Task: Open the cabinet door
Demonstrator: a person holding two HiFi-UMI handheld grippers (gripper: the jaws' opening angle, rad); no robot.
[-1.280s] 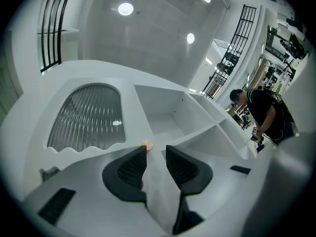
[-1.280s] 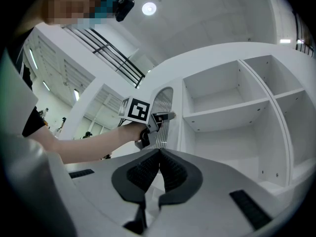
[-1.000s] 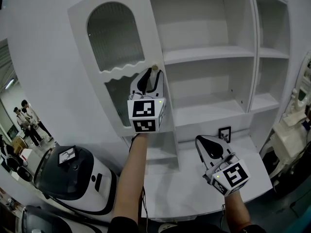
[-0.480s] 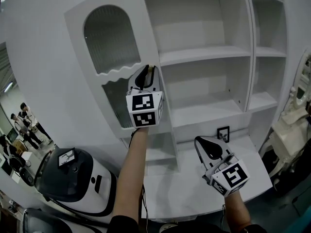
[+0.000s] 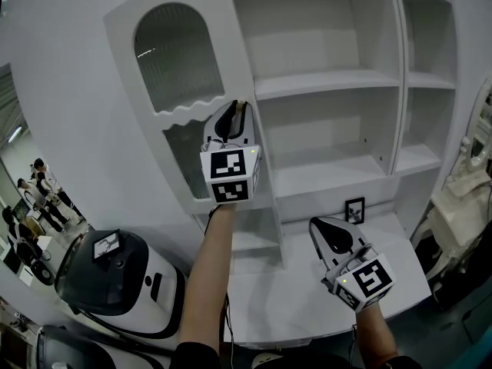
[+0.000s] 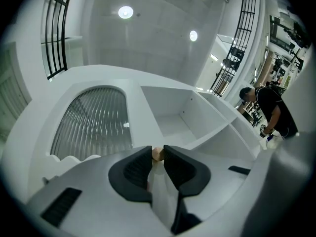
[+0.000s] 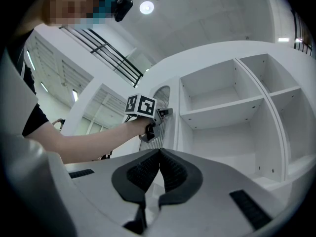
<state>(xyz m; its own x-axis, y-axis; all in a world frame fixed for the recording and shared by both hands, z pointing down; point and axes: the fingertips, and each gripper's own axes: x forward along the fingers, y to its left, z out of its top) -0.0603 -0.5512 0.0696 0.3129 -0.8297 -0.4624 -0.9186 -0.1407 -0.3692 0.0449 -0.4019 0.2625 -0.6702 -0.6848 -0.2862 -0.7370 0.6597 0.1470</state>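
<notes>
1. Plainly, the left arm reaches up and forward with a bare forearm. The left claw (image 5: 235,108) is at the free edge of the cabinet door (image 5: 181,60), beside the scalloped rail under the arched, ribbed pane.
2. Only the left gripper view makes the grip clear: the left claw (image 6: 158,152) is clenched on the small tan knob (image 6: 157,154), with one pad pressed on each side.
3. From the head view, the cabinet door stands swung out to the left of the cabinet shelves (image 5: 330,83), which lie exposed.
4. Lower down, the right hand holds the right claw (image 5: 330,235) above the white surface (image 5: 307,306), tips pointing toward the cabinet.
5. Seen in its own view, the right claw (image 7: 159,154) is pinched together on nothing. Beyond it, that view shows the left arm from the side, its marker cube (image 7: 139,106) at the door's edge.
</notes>
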